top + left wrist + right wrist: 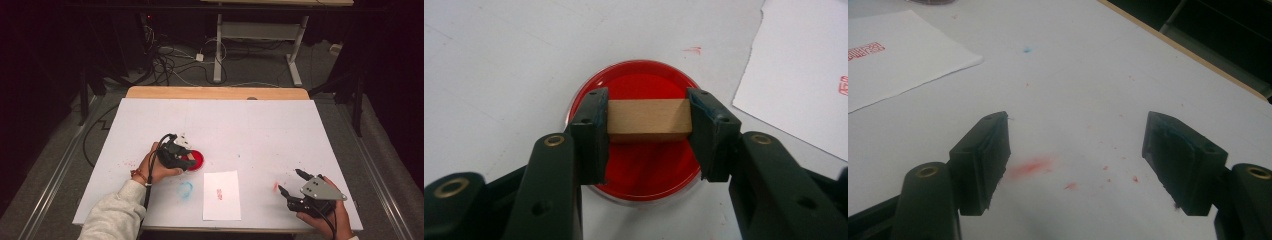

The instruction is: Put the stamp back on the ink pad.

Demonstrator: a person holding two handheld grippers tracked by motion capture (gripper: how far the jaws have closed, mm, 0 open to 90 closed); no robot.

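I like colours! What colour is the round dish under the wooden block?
Bright red; the round dish shows best in the left gripper view.

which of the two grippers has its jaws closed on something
The left gripper: its jaws clamp a wooden block over the red ink pad. The right gripper is open with nothing between its jaws.

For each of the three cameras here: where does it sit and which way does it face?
High view: above the person's side, looking forward and down on the table; both forearms and hands.
Left gripper view: on the left tongs, facing the wooden block over the red ink pad.
Right gripper view: on the right tongs, facing stained tabletop.
All share the stamped paper.
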